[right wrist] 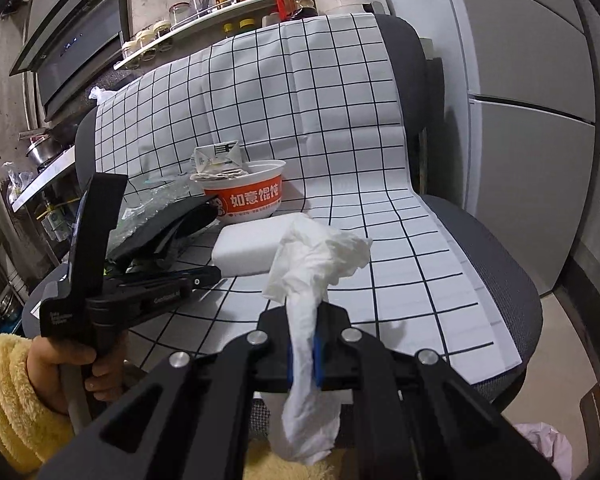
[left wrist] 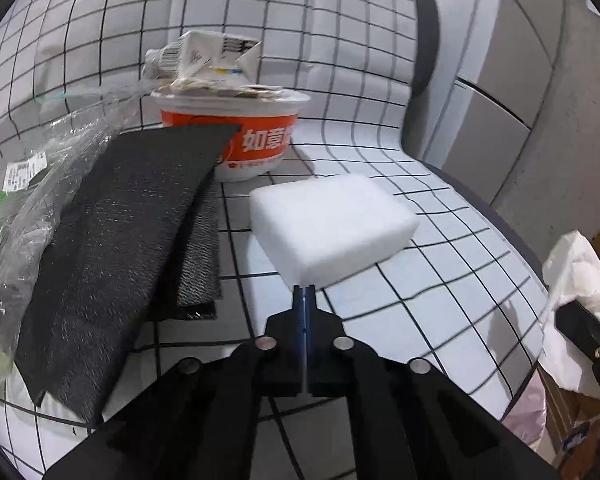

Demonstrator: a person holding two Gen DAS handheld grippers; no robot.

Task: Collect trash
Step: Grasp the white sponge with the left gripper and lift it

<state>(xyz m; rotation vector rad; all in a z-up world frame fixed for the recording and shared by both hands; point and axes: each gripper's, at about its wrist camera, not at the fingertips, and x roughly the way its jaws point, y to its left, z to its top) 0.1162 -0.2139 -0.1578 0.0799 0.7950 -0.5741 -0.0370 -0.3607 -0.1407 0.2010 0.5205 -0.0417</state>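
Observation:
A white foam block lies on the checkered cloth over a chair seat. My left gripper is shut and empty, its tips just at the block's near edge. An orange noodle bowl stuffed with paper and a carton stands behind. Black fabric pieces and a clear plastic bag lie at left. My right gripper is shut on a crumpled white tissue, held above the seat's front. The right wrist view also shows the block, the bowl and the left gripper.
The chair back rises behind the trash. A grey fridge stands at right. A kitchen shelf with jars and a range hood are behind. A white bag shows at the right edge of the left wrist view.

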